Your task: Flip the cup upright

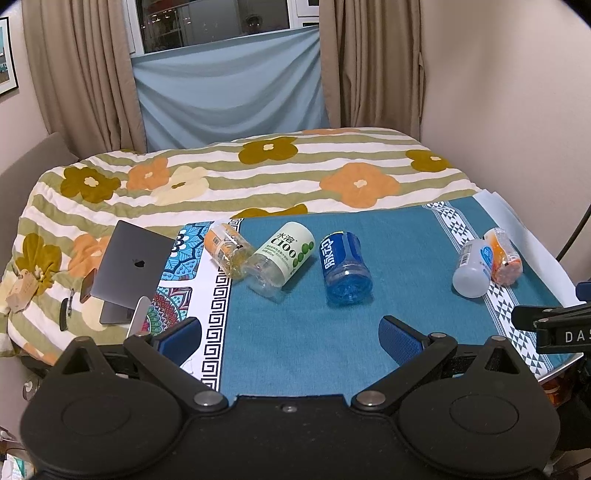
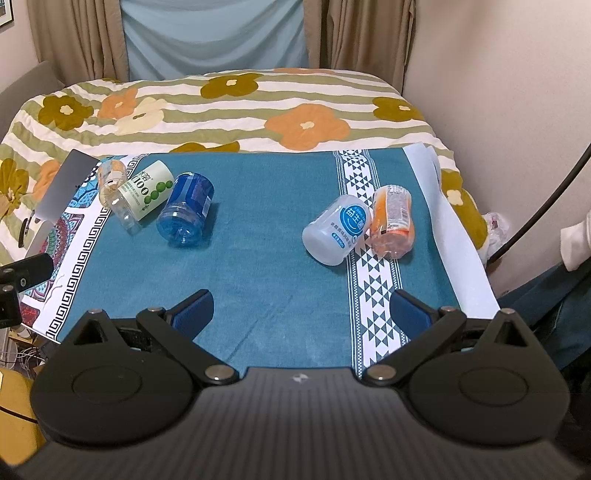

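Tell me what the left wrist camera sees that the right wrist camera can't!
Only the left wrist view shows the window above the blue cloth and a framed picture on the wall. Only the right wrist view shows a white sleeve at the right edge. Both show five cups lying on their sides on the teal tablecloth, including the blue cup, plus the laptop and flowered blanket. Both grippers are open.
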{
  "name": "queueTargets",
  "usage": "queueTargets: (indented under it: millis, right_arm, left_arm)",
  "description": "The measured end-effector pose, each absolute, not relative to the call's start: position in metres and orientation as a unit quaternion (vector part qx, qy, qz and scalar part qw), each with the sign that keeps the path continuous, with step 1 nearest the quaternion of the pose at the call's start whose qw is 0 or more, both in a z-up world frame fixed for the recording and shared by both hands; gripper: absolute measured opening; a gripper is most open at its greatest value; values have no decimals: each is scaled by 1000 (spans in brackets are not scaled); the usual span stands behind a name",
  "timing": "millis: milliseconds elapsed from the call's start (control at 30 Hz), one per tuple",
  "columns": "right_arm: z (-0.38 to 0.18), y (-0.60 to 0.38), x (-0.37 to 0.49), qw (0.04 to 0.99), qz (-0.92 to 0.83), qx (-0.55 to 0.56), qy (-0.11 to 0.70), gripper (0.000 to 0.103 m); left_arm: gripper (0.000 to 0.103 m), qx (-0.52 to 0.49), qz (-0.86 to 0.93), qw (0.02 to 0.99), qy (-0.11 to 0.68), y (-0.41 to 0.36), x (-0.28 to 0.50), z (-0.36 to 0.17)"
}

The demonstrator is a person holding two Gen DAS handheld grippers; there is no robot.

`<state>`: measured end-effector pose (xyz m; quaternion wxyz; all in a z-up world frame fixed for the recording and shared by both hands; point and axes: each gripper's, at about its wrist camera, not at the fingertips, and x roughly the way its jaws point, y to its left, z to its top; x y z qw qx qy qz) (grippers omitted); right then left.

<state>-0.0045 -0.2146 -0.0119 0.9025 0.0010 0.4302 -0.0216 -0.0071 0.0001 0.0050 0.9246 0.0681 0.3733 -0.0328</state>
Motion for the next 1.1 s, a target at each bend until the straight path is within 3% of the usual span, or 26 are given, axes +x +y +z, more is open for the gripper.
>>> queueTargets:
  millis: [1100]
  right_arm:
    - [-10, -216, -5, 903, -21, 4, 430, 103]
  left_arm:
    - [103, 65, -33, 924, 376, 2, -9, 3]
